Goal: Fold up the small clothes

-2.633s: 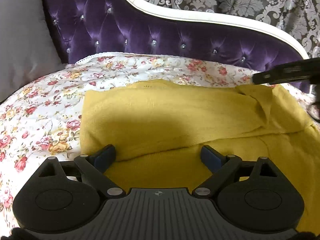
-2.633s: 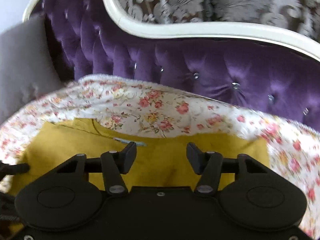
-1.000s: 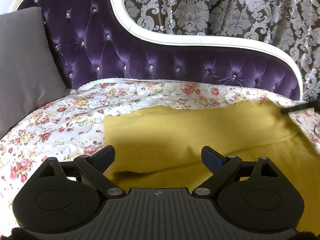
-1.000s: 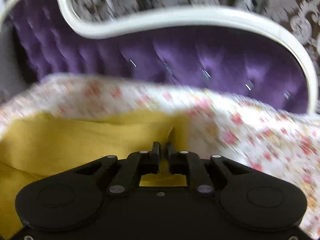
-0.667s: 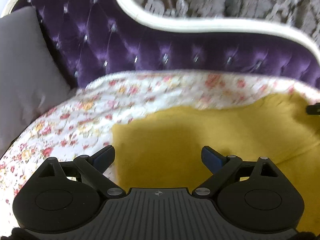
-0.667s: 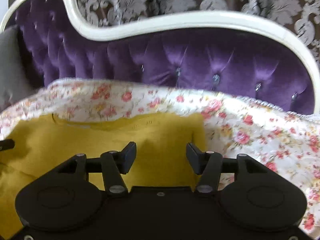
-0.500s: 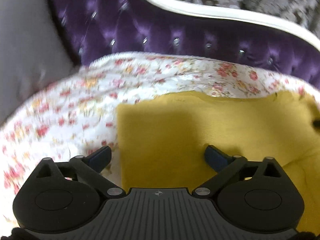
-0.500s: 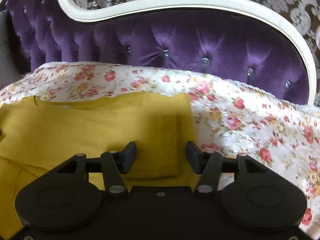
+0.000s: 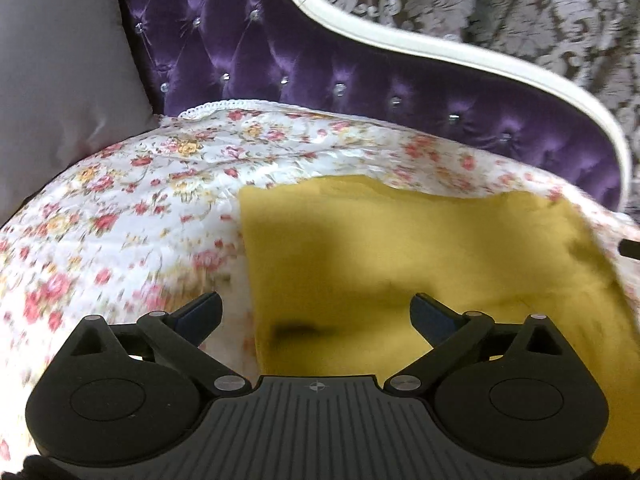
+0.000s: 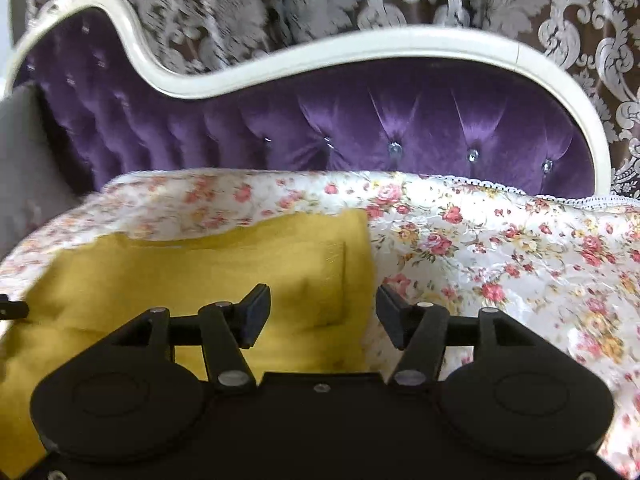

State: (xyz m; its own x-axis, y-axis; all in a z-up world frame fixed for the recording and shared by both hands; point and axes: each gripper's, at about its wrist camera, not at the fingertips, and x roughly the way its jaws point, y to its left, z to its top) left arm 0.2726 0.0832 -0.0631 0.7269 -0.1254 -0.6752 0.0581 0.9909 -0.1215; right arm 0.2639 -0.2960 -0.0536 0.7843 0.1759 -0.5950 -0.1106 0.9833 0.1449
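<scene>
Yellow garment (image 9: 420,248) lies folded flat on the floral bedspread (image 9: 132,208). Left gripper (image 9: 316,314) hovers over its left edge, right gripper (image 10: 324,310) over its right edge, both with fingers spread wide, holding nothing.

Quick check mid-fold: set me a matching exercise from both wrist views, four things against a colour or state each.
Things:
1. garment
2. bedspread
3. headboard
4. left gripper

Colour or state:
A. tufted purple
B. open, holding nothing
C. mustard yellow, lying folded
D. white with roses

Pairs: 1-C, 2-D, 3-A, 4-B
</scene>
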